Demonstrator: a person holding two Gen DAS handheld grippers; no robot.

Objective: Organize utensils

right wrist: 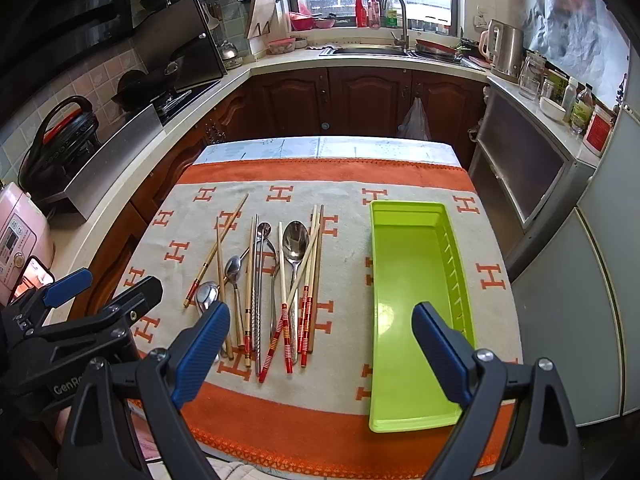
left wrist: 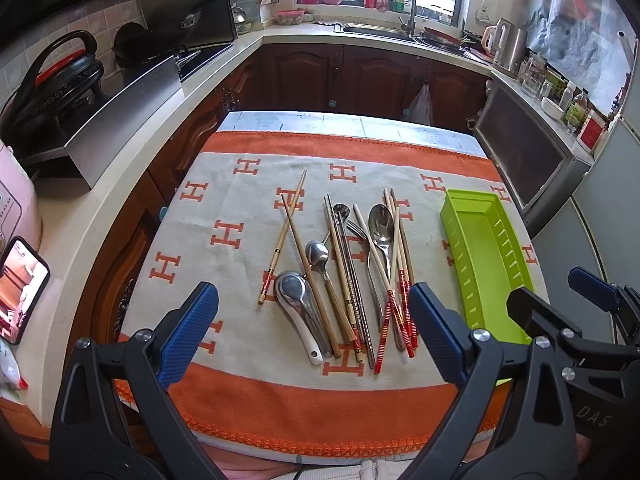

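Note:
A heap of utensils lies mid-table on the orange-and-cream H-patterned cloth (left wrist: 224, 200): wooden chopsticks (left wrist: 286, 236), red-banded chopsticks (left wrist: 394, 308), metal chopsticks (left wrist: 352, 280), a large steel spoon (left wrist: 382, 224), a fork (left wrist: 356, 230) and a white-handled soup spoon (left wrist: 292, 292). To their right stands a lime-green tray (left wrist: 480, 264) with nothing in it. My left gripper (left wrist: 312, 296) hovers open over the heap's near end. Over the near table, my right gripper (right wrist: 322, 312) is open between the red-banded chopsticks (right wrist: 306, 316) and the tray (right wrist: 408, 272). Neither holds anything.
A counter runs along the left with a phone (left wrist: 20, 288), a pressure cooker (left wrist: 60, 80) and a stove. The sink (right wrist: 368, 50) and a kettle (right wrist: 506, 54) are at the back. A low cabinet (right wrist: 520, 172) and a fridge stand close to the table's right side.

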